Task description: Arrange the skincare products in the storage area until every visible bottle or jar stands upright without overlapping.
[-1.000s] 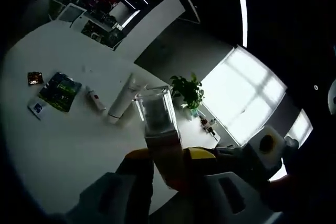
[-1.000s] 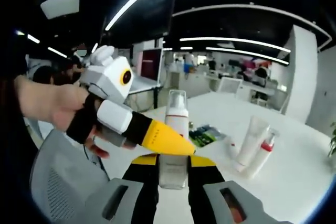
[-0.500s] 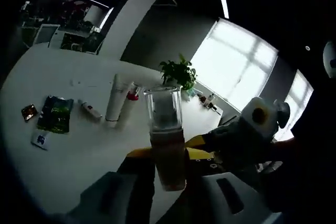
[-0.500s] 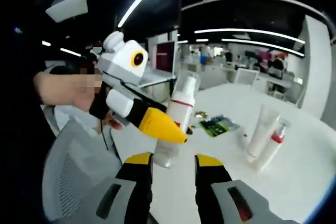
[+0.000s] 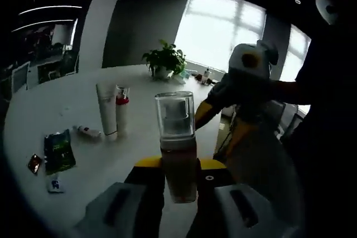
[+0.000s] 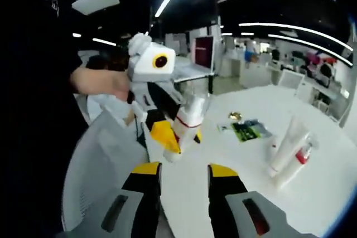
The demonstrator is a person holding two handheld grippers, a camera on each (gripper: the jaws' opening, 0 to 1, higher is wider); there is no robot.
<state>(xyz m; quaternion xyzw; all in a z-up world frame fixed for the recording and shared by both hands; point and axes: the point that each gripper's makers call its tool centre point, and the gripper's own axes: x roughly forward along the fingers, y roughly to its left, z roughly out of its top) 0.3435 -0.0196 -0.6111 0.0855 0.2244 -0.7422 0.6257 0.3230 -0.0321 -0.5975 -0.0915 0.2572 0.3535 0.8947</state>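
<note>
Left gripper view: the left gripper [image 5: 179, 166] is closed on the clear-capped pump bottle with a pale translucent body [image 5: 177, 146]; both yellow-tipped jaws press its lower body, and the bottle stands upright along the jaws, lifted above the white round table [image 5: 67, 104]. Beyond the bottle and to its left, a tall white squeeze tube [image 5: 106, 110] stands on its cap on the table, touching or just beside a white bottle with a red pump collar [image 5: 121, 110]. A small white tube with a red band [image 5: 87, 131] lies flat just left of the squeeze tube. Nearer than that, a green foil sachet [image 5: 58, 151], a small dark packet [image 5: 34, 163] and a small white packet [image 5: 54, 184] lie flat on the table. A green potted plant [image 5: 163, 59] stands at the far table edge, before a bright window [image 5: 223, 32]. The right gripper [image 5: 203, 116] enters just right of the bottle.

Right gripper view: the right gripper [image 6: 181, 171] has its jaws parted and empty. Just beyond them, the left gripper [image 6: 170, 137], held in a person's hand [image 6: 97, 82], grips the pump bottle [image 6: 187, 124], which appears tilted here above the table [image 6: 223, 160] edge. A grey mesh chair back [image 6: 100, 165] sits left of the jaws. Right of the pump bottle stand the squeeze tube [image 6: 287, 143] and the red-collared bottle [image 6: 301, 157]; the green sachet [image 6: 249, 130] lies between them and the pump bottle.
</note>
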